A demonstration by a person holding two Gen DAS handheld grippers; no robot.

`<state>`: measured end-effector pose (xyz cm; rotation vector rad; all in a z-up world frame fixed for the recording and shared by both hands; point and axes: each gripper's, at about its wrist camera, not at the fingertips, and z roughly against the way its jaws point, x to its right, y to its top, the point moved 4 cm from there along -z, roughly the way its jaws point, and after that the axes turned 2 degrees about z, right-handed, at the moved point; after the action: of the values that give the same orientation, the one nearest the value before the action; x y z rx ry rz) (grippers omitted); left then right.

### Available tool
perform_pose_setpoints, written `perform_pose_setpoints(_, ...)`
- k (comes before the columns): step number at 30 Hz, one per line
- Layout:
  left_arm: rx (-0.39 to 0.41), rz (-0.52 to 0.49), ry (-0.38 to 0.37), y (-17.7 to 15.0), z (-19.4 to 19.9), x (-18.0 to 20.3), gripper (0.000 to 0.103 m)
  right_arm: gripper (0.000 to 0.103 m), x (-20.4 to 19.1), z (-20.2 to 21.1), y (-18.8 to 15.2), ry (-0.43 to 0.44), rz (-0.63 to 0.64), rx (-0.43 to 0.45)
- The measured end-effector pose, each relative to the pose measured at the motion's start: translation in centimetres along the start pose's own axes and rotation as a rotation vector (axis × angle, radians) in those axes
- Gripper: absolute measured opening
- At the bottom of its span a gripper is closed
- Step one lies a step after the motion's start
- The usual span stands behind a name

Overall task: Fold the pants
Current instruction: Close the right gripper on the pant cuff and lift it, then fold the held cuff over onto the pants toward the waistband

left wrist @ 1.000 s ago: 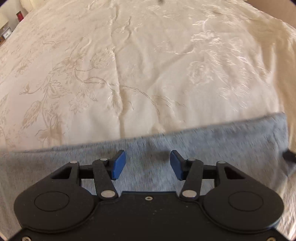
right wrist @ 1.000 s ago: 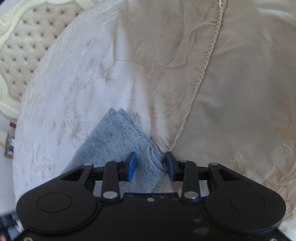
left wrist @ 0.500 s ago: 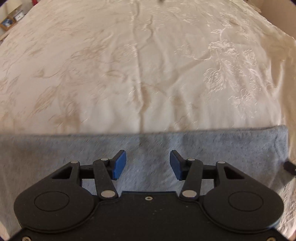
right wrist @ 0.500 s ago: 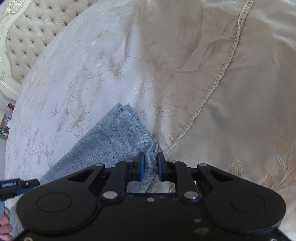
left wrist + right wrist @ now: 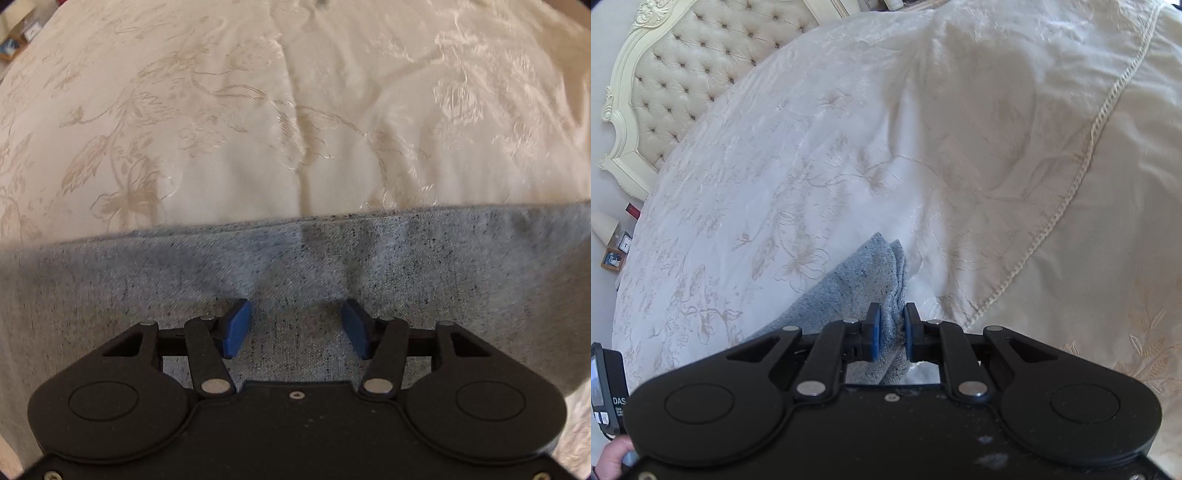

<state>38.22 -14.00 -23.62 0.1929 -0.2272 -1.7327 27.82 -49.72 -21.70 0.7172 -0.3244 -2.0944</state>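
Observation:
Blue-grey speckled pants [image 5: 332, 258] lie as a wide band across the cream bedspread in the left wrist view. My left gripper [image 5: 297, 326] is open just above the fabric, its blue pads [image 5: 236, 325] apart, holding nothing. In the right wrist view my right gripper [image 5: 892, 326] is shut on the end of the pants [image 5: 864, 269], a bunched, layered corner that pokes out past the pads and is lifted off the bed.
The cream embroidered bedspread [image 5: 295, 110] fills both views. A corded seam [image 5: 1082, 177] runs diagonally at right. The tufted headboard [image 5: 683, 74] stands at upper left, with small bedside items [image 5: 617, 251] beyond the bed's left edge.
My right gripper has closed on the pants end and lifted it. My left gripper stayed open and moved further over the fabric.

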Motion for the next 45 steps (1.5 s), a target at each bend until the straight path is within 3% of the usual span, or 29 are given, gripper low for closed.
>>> perform_pose_setpoints(8,0.054,0.093,-0.07,-1.4,4.7,-7.1,0.058,0.013,-5.7,3.6,-0.1,-0.024,0.143,0.067)
perform_pose_setpoints(15,0.055,0.073,-0.087,-3.4,6.3,-14.2,0.058,0.013,-17.7,6.9,-3.0,0.04,0.342,0.121)
perform_pose_setpoints(20,0.043,0.108,-0.064,-5.3,6.7,-20.3,0.058,0.013,-28.6,7.4,-8.7,0.158,0.474,0.102)
perform_pose_setpoints(24,0.025,0.14,-0.046,-6.3,6.5,-24.4,0.057,0.013,-35.2,4.1,-15.7,0.224,0.529,0.013)
perform_pose_setpoints(26,0.015,0.146,-0.048,-6.6,6.3,-25.7,0.057,0.013,-37.5,1.9,-19.3,0.233,0.559,-0.036)
perform_pose_setpoints(28,0.013,0.14,-0.053,-6.6,6.3,-26.5,0.057,0.013,-39.3,-0.4,-22.6,0.186,0.624,-0.078)
perform_pose_setpoints(31,0.016,0.119,-0.069,-6.3,6.2,-26.7,0.057,0.021,-39.7,-3.2,-25.7,0.13,0.67,-0.15)
perform_pose_setpoints(34,0.028,0.102,-0.097,-5.7,6.5,-26.3,0.057,0.028,-39.3,-3.3,-26.3,0.107,0.69,-0.17)
perform_pose_setpoints(40,0.045,0.088,-0.202,-4.4,6.9,-23.3,0.057,0.032,-36.6,1.3,-24.1,0.146,0.659,-0.115)
perform_pose_setpoints(45,0.086,0.053,-0.215,-3.9,7.7,-19.7,0.058,0.033,-32.8,3.6,-21.5,0.125,0.606,-0.096)
